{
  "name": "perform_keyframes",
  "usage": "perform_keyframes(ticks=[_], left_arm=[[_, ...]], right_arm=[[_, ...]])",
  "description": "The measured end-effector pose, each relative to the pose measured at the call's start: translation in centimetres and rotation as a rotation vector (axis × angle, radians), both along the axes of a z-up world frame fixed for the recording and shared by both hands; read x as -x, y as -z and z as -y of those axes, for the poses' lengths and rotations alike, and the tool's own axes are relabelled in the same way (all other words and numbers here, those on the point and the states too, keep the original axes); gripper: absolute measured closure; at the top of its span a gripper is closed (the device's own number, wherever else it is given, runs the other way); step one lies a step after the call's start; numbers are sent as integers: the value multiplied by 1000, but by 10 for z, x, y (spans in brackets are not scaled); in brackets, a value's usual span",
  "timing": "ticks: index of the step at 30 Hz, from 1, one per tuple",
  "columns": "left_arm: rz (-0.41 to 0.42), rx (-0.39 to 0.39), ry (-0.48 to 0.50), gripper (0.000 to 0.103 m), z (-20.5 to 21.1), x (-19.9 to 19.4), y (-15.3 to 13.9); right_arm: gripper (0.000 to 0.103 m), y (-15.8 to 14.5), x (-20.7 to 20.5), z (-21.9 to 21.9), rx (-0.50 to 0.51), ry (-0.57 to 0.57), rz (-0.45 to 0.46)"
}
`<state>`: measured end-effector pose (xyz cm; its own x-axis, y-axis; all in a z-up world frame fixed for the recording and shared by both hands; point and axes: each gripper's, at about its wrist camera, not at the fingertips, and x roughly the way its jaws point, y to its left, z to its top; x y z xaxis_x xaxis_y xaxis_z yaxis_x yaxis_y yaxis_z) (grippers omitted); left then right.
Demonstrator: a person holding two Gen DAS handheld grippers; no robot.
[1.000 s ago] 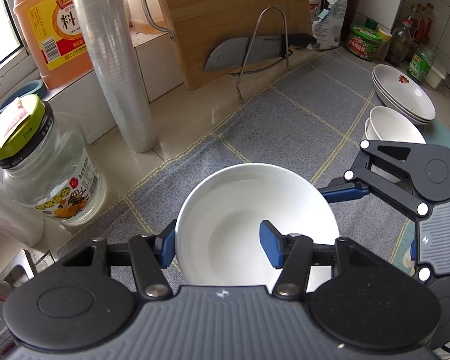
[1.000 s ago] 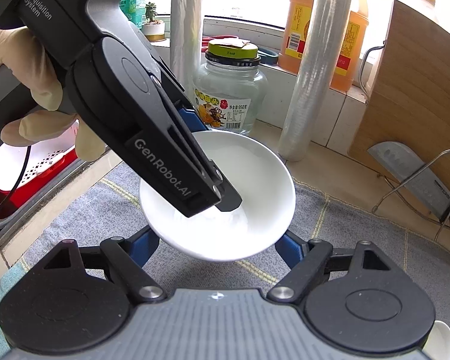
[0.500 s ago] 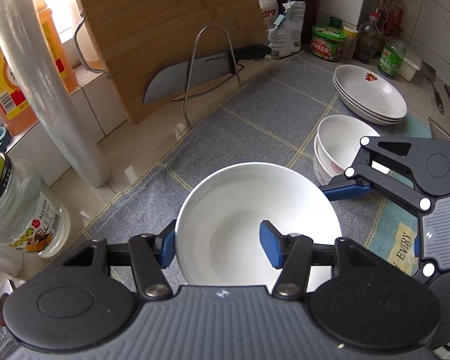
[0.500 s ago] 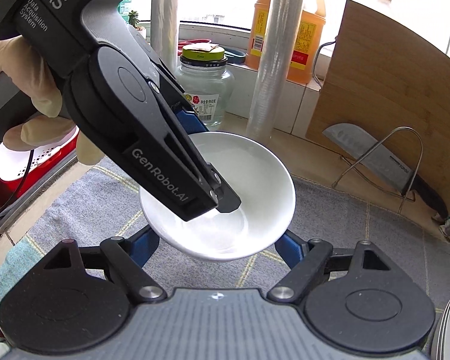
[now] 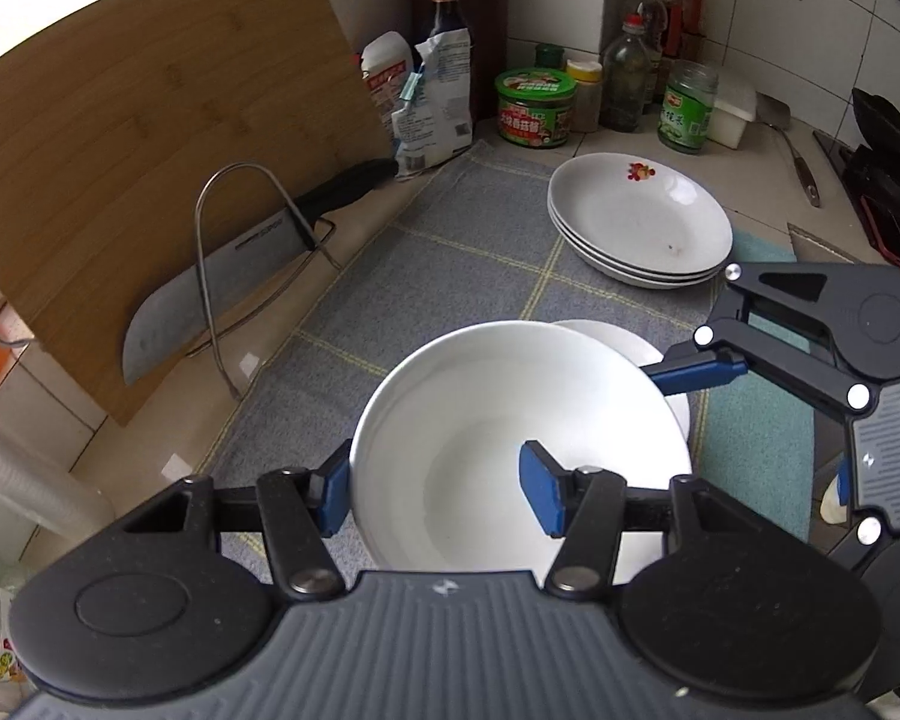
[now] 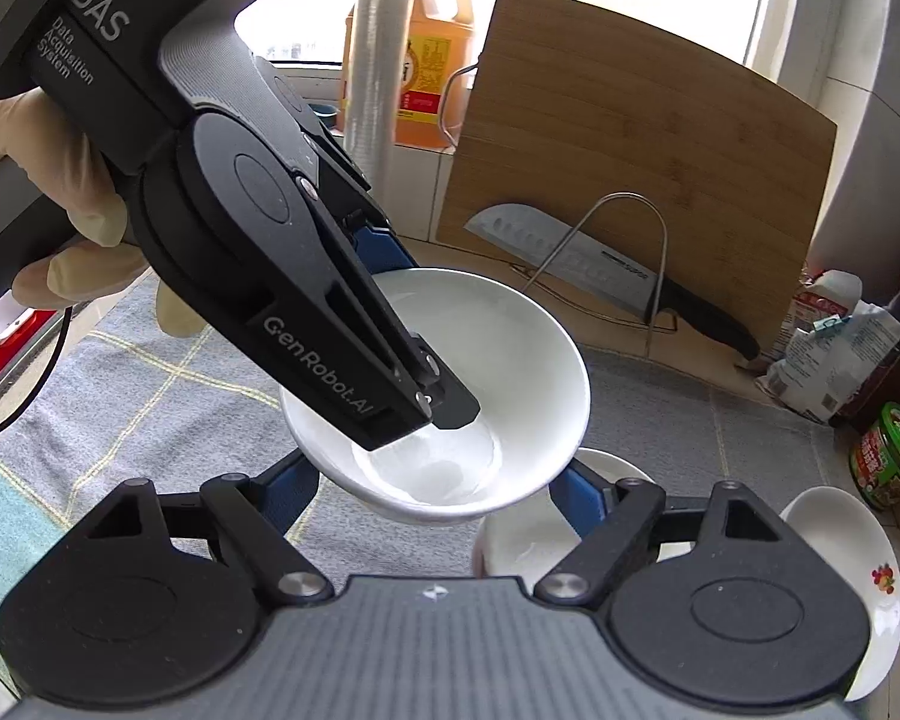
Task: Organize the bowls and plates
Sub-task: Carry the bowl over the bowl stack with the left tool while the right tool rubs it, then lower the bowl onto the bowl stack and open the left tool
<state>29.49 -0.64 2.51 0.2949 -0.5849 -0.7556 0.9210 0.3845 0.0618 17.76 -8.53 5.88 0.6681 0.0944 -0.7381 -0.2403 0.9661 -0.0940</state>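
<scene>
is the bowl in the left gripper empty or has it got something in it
Empty: the held white bowl shows only a bare white inside, with one left gripper finger over its rim.

The bowl [image 5: 498,420] between the blue-padded black left tongs [image 5: 438,489] is plain white, as is the bowl below it [image 5: 669,372], while the top dish of the white plate stack [image 5: 639,219] carries a small red flower print near its rim. The cloth [image 5: 450,276] on the table is grey, crossed by thin yellow lines, with a teal mat [image 5: 756,444] beside it. The cutting board [image 5: 150,156] is light-brown bamboo, the knife [image 5: 222,294] steel with a black handle, and the jar [image 5: 535,107] green-lidded with a red label.
</scene>
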Motion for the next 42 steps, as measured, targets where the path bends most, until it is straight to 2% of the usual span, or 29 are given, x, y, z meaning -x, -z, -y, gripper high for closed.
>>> perform_keyframes(ticks=[15,23,42], left_arm=[[-26,-5,136,48,63,8,10],[-61,-21,139,47,72,6,23],[-97,-6,125,47,74,-2,34]], right_arm=[[16,8,8,50,15,137,-53],[16,21,1,59,-38,163,-113],[16,26,-2,65,-102,175,-126]])
